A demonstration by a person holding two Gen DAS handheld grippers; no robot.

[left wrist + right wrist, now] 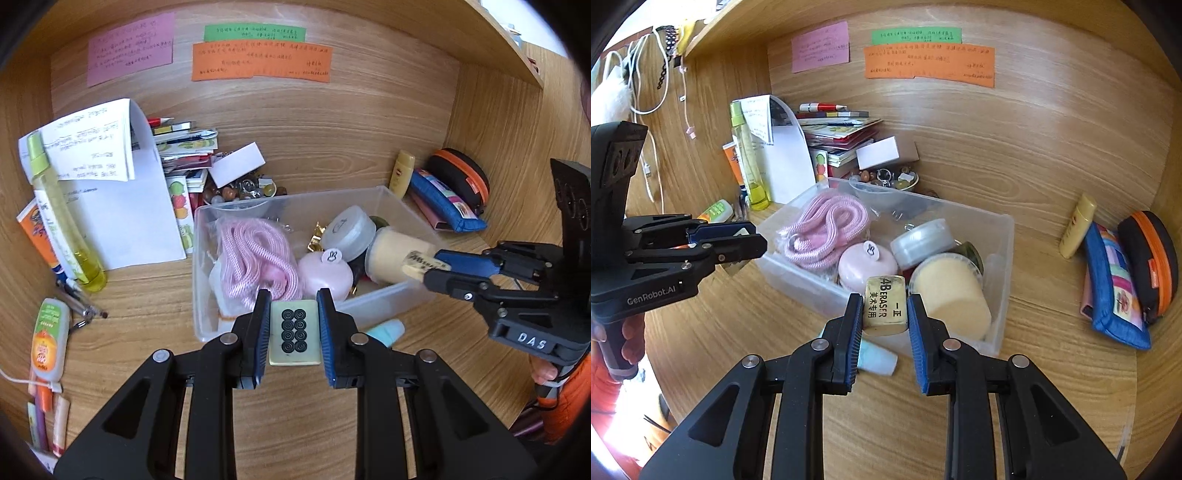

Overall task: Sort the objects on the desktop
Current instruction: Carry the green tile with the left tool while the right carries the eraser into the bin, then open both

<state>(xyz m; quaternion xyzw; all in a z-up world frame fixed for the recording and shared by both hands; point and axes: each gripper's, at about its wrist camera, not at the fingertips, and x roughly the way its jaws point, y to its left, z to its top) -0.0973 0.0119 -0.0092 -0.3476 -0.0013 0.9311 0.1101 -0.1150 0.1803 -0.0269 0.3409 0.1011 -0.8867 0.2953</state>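
Nearest the left wrist camera, the left gripper (294, 328) pinches a pale green mahjong tile (294, 334) between its blue pads, the face with eight black circles turned up. That tile hangs at the near wall of a clear plastic bin (384, 195), roughly over its near edge. Seen from the right wrist view, the left gripper (753, 242) sits at the bin's left end.

On the other side, the right gripper (885, 317) clamps a yellowed eraser (885, 310) printed "4B ERASER", held over the near right part of the clear plastic bin (1004, 236). From the left wrist view the right gripper (428, 267) reaches in from the right with the eraser (421, 264) at its tips, above the bin's right end.

Inside the bin lie a bagged coil of pink cord (823, 225) at the left, a round pink case (866, 264) with a rabbit sticker in the middle, a frosted round container (921, 242) behind it, and a pale yellow lidded cup (951, 291) on its side at the right. A light blue tube (877, 356) lies on the wooden desk (1052, 350) just beside the bin's near wall.

Far left stand a tall yellow-green spray bottle (61, 218), white papers (125, 206) and a stack of booklets (184, 147). At the right, near the wall, rest a small yellow bottle (1078, 225), a blue patterned pouch (1115, 291) and a black case with orange zipper (1152, 258).
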